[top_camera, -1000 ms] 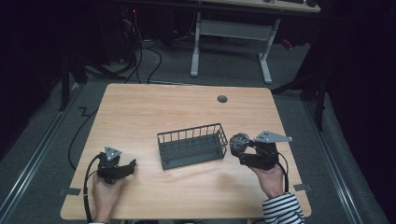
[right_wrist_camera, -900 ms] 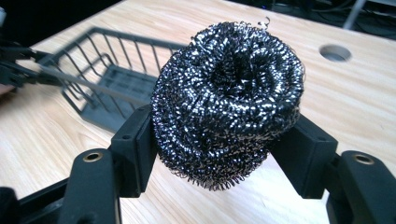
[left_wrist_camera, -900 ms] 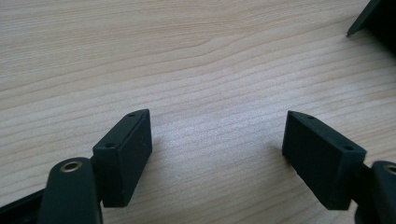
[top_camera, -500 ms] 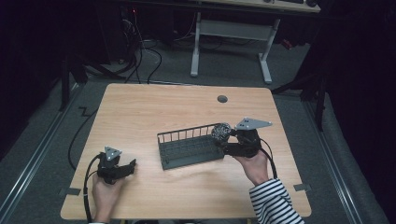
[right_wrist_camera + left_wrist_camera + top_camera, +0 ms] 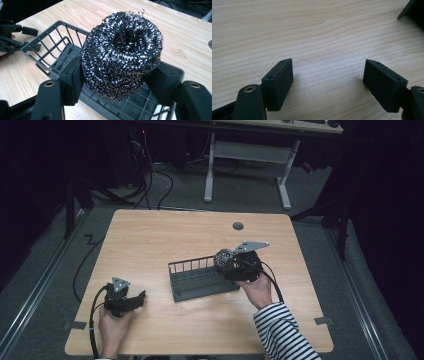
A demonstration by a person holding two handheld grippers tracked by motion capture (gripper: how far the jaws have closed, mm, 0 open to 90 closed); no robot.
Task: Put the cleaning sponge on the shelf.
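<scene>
Dark room with grey floor (image 5: 45,270), cables and a white-legged desk (image 5: 250,155) at the far end. Light wood tabletop (image 5: 165,240), bare but for a small round hole (image 5: 238,226). Dark wire basket (image 5: 200,280) near the middle. Right gripper (image 5: 231,263), fingers (image 5: 72,80) pinching a shiny steel scrubber (image 5: 122,55) just above the basket's right end. Left gripper (image 5: 131,301) low at front left, fingers (image 5: 278,83) spread wide, holding nothing.
</scene>
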